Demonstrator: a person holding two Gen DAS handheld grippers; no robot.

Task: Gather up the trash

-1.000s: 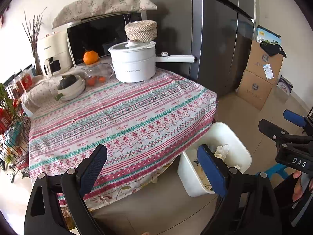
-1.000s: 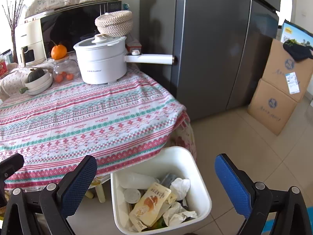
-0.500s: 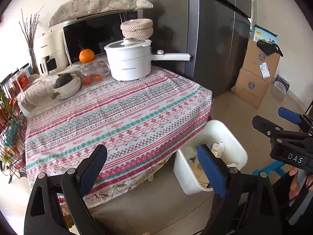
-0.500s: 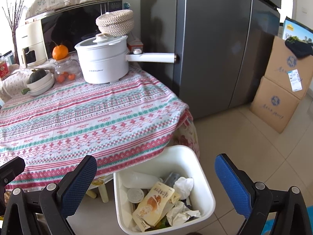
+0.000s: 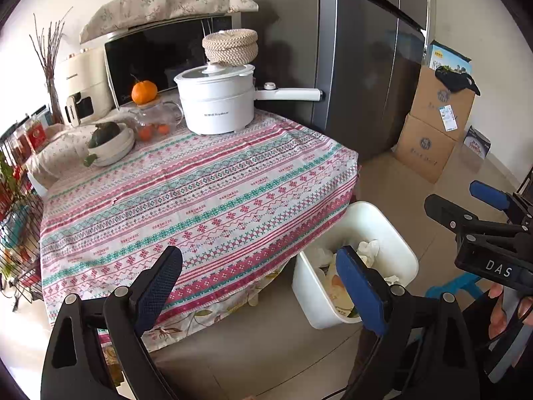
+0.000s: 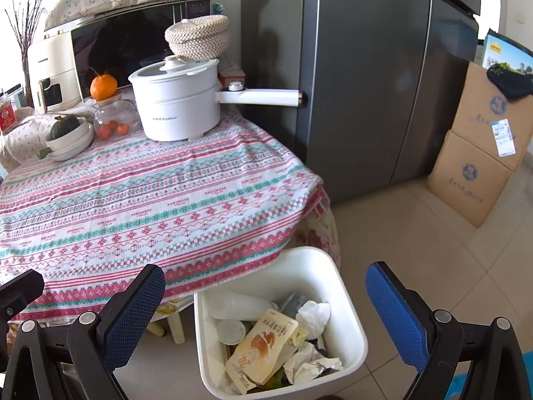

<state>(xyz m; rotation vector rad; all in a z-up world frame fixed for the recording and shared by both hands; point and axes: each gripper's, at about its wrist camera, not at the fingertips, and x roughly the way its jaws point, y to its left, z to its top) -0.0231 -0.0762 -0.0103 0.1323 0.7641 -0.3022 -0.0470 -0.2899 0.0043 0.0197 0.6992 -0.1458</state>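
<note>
A white trash bin (image 6: 346, 306) stands on the floor at the table's near right corner, holding a yellow snack packet (image 6: 263, 346), crumpled tissues (image 6: 313, 313), a plastic bottle and a small cup. It also shows in the left wrist view (image 5: 393, 240). My right gripper (image 6: 266, 306) is open and empty, hovering above the bin. My left gripper (image 5: 263, 286) is open and empty, above the table's front edge and left of the bin. The right gripper also shows in the left wrist view (image 5: 479, 206).
The table with a striped cloth (image 5: 200, 200) carries a white electric pot (image 5: 216, 103) with a long handle, a glass jar with oranges (image 5: 150, 123) and a bowl (image 5: 110, 146). A grey fridge (image 6: 383, 76) and cardboard boxes (image 6: 473, 173) stand to the right. A wire rack (image 5: 16, 240) is left.
Both grippers have drawn back and up slightly, so the table and bin look a little farther off. Both stay open and empty.
</note>
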